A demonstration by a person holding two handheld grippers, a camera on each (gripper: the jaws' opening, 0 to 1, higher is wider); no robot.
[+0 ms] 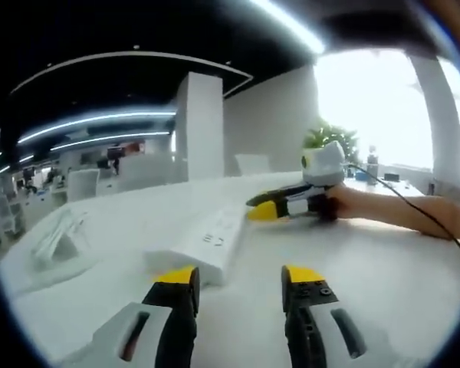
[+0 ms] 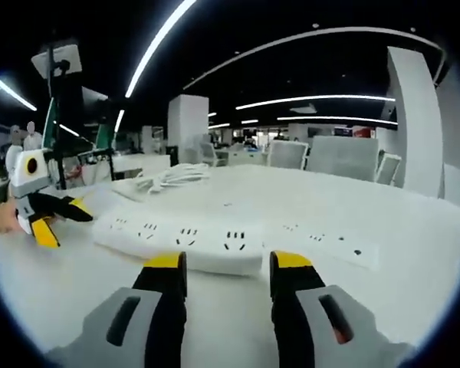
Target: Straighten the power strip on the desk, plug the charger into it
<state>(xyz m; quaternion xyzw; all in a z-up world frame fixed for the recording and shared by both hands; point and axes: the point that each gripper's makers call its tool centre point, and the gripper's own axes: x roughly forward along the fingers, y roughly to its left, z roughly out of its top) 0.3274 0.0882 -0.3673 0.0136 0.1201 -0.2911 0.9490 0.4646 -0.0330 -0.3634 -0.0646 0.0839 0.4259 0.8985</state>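
A long white power strip (image 1: 208, 241) lies on the white desk (image 1: 383, 284), running away from my left gripper (image 1: 239, 277). That gripper is open, just short of the strip's near end, with nothing between its jaws. In the right gripper view the power strip (image 2: 188, 236) lies crosswise, its sockets facing up. My right gripper (image 2: 228, 264) is open close to the strip's long side and holds nothing. The right gripper (image 1: 285, 207), held by a hand (image 1: 349, 202), reaches the strip's far side. The left gripper (image 2: 55, 216) is at the strip's left end.
A loose coil of white cable (image 2: 169, 178) lies on the desk beyond the strip, and the same cable (image 1: 57, 239) is at the left in the left gripper view. Chairs (image 2: 341, 157) stand at the desk's far edge. A plant (image 1: 330, 136) and a bottle (image 1: 372, 162) stand by the window.
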